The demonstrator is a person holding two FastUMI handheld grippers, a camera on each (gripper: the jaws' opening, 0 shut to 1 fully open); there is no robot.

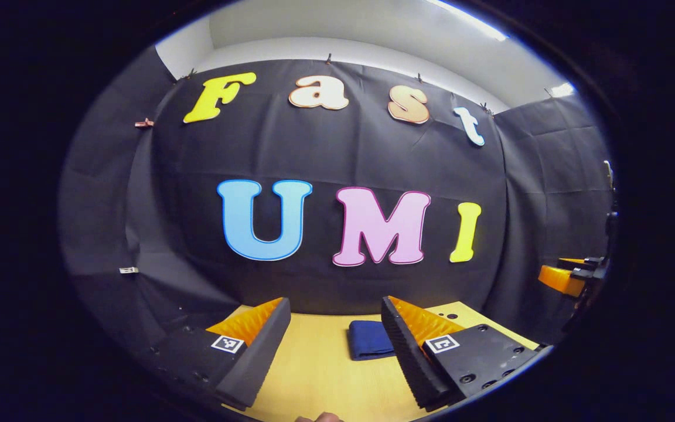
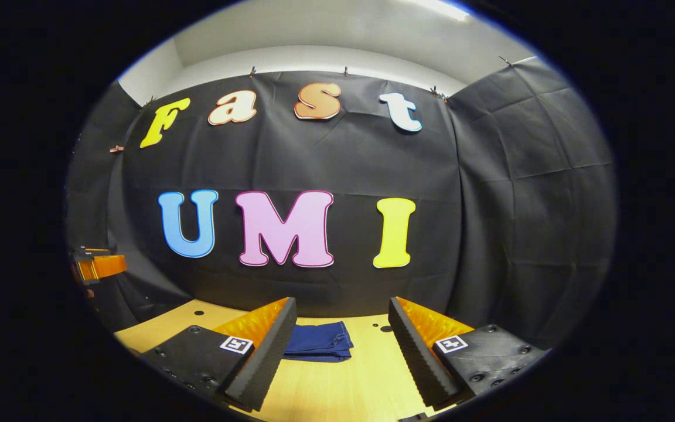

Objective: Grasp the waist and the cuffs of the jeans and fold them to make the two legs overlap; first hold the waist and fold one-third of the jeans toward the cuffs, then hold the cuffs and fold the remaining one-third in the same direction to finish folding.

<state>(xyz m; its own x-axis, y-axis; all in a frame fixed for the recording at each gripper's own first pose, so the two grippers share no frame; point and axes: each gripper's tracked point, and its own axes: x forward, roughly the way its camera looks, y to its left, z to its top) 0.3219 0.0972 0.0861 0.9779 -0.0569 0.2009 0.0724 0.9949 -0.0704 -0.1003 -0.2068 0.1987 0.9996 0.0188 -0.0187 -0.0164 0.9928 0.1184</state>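
The jeans (image 1: pixel 370 340) lie as a small, compact, dark blue bundle near the far edge of the surface (image 1: pixel 314 375), close under the booth's cloth wall. The bundle appears already folded over on itself, with layered edges visible in the right gripper view (image 2: pixel 320 343); by my judgement the folding is complete or nearly so, though the waist and cuffs cannot be told apart at this range. The left tool (image 1: pixel 334 346) is held above the near part of the surface, its 2 fingers spread wide, with nothing between them. The right tool (image 2: pixel 340 349) is likewise wide open and empty, held level and aimed at the far wall. Both tools stand well apart from the bundle, neither touching it, which suggests a withdrawn, resting posture that keeps the cloth undisturbed. Each tool is also seen from the other's camera at the side margin. The surface shows several small holes (image 2: pixel 385 329) near its far edge. A fingertip (image 1: pixel 323 417) shows at the bottom of the left gripper view.
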